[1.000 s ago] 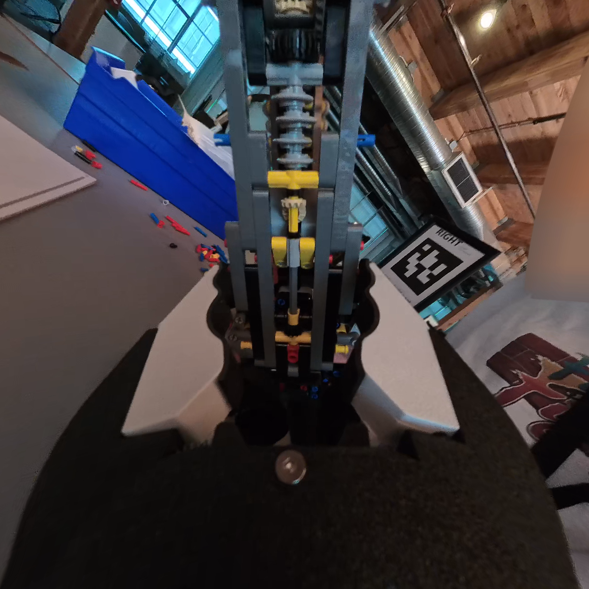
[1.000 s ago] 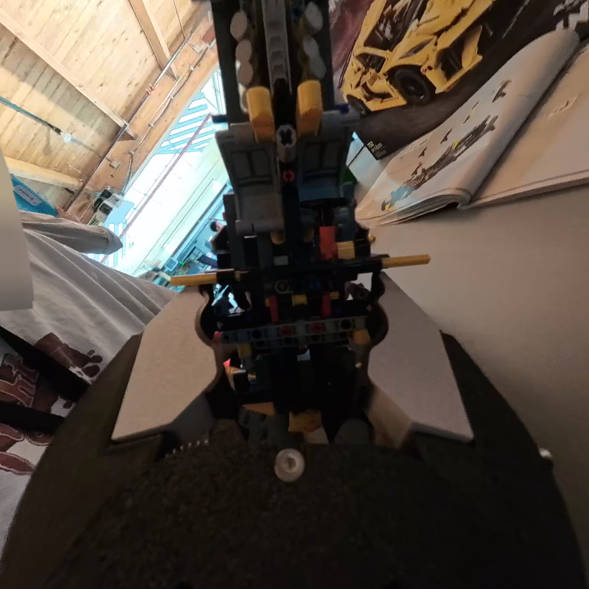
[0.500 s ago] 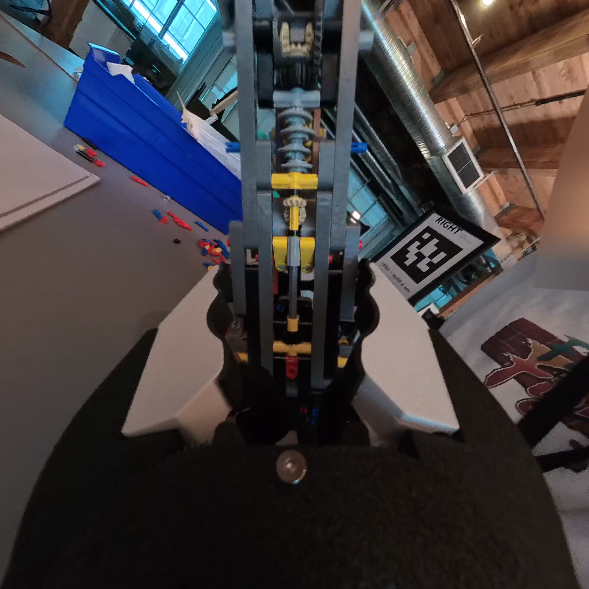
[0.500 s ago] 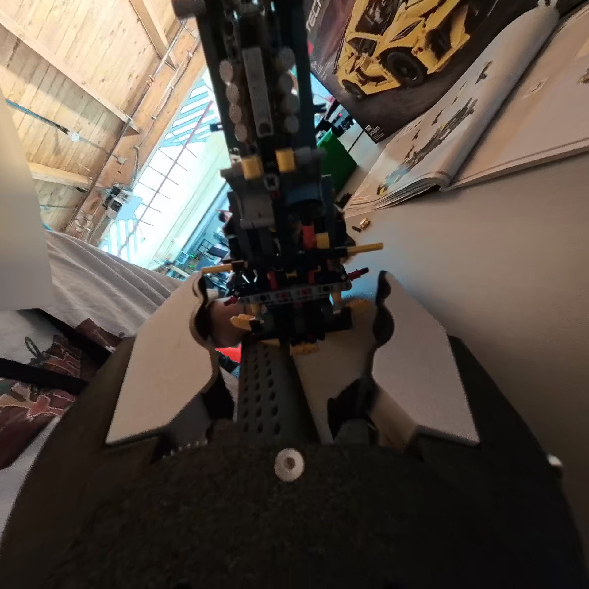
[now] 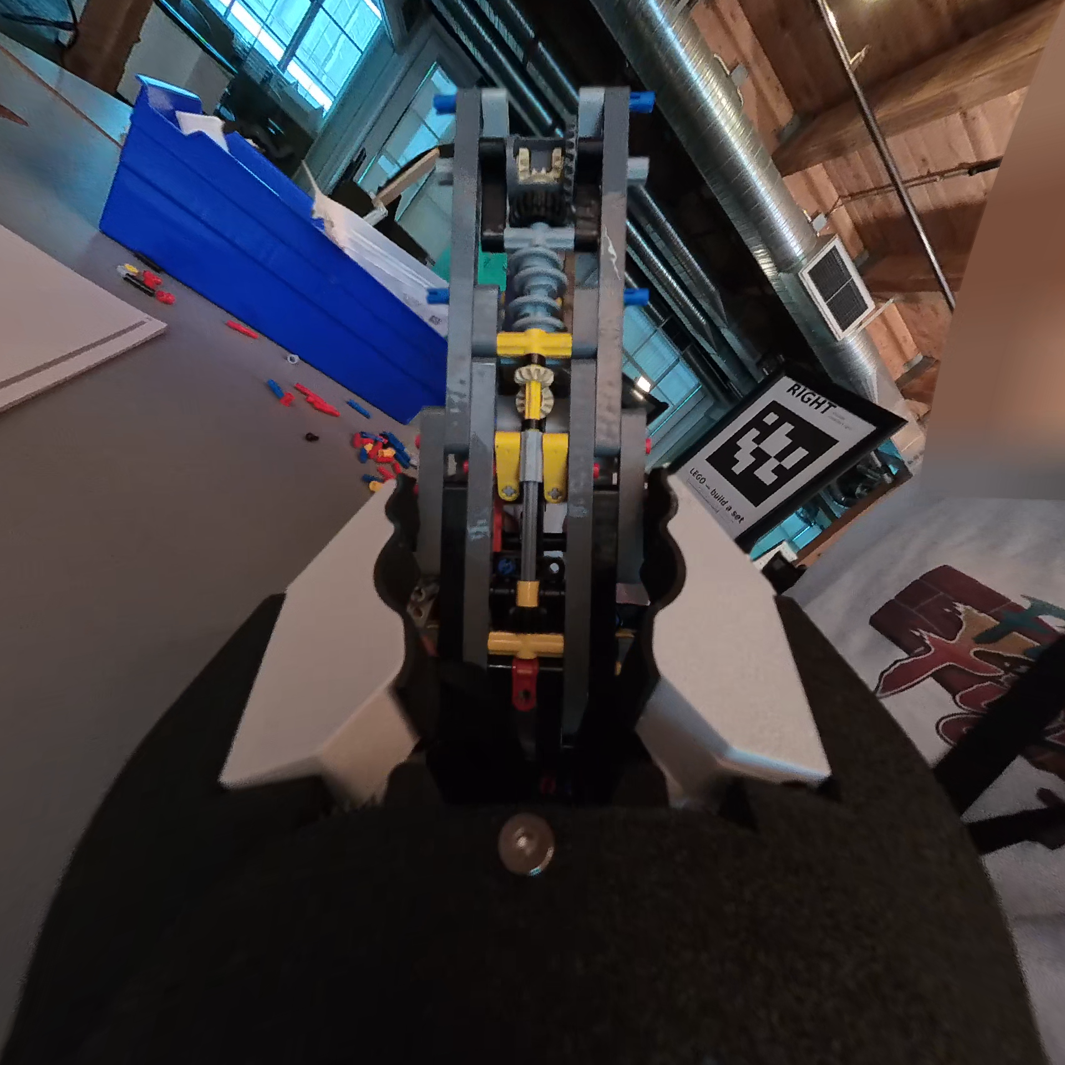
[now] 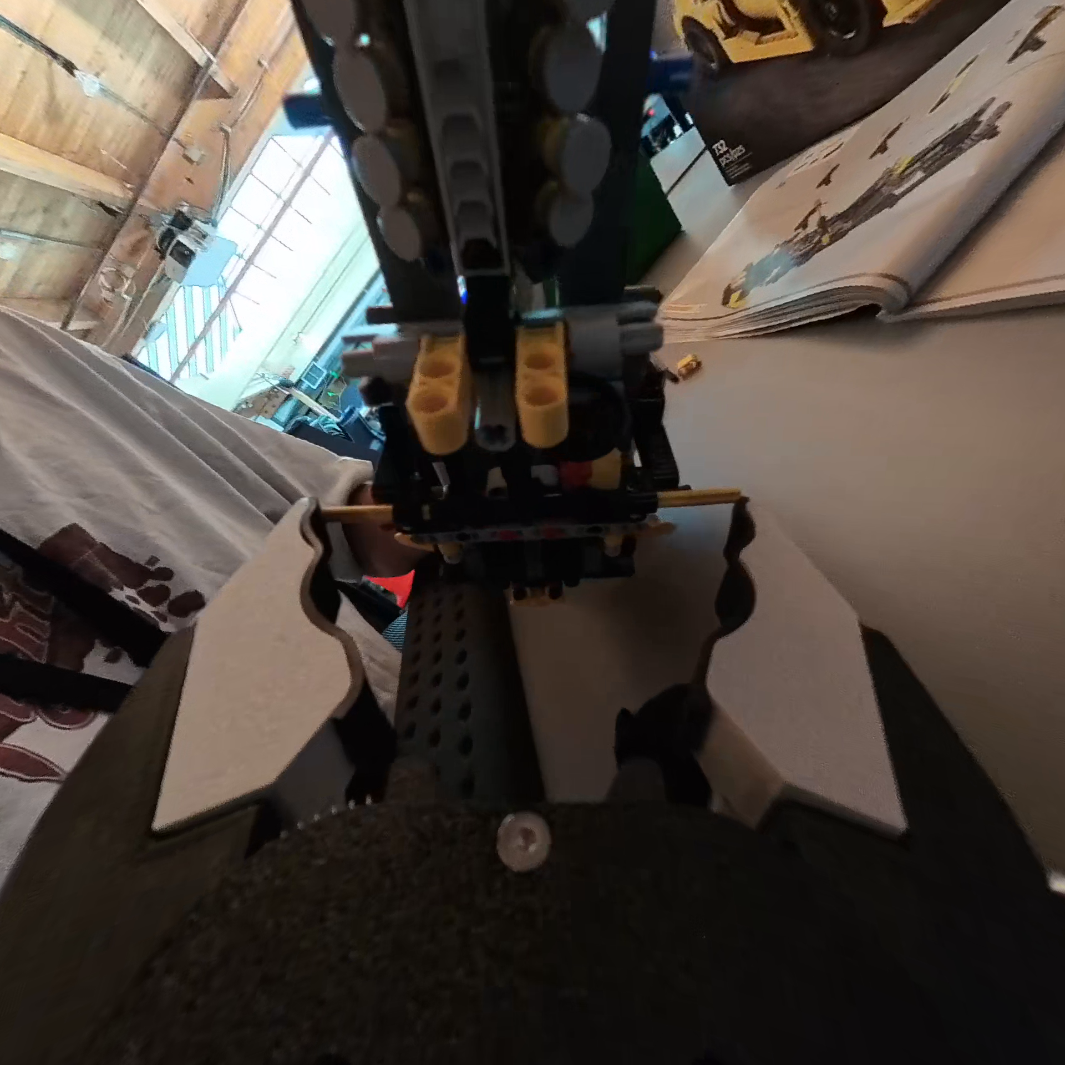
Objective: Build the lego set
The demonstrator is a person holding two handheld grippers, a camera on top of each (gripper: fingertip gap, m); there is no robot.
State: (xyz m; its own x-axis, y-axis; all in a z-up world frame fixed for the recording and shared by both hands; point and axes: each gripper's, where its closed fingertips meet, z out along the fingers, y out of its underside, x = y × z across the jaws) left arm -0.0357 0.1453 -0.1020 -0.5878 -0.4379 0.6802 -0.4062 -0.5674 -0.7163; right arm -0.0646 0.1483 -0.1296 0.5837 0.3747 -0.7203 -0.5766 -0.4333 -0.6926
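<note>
Now we pinch the Lego chassis (image 5: 533,461) with our left gripper (image 5: 529,553), while our right gripper (image 6: 527,553) stands spread around its other end, near the instruction booklet (image 6: 899,230)

Black felt-covered tongs (image 5: 530,565), white scalloped fingers (image 5: 323,663), 1 silver screw (image 5: 525,846)

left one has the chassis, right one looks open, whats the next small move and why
Probably ease the right hand-held gripper forward and close it on the lego chassis. Its fingers stand wide of the near end, touching nothing, while the left hand-held gripper alone clamps the chassis off the table.
</note>
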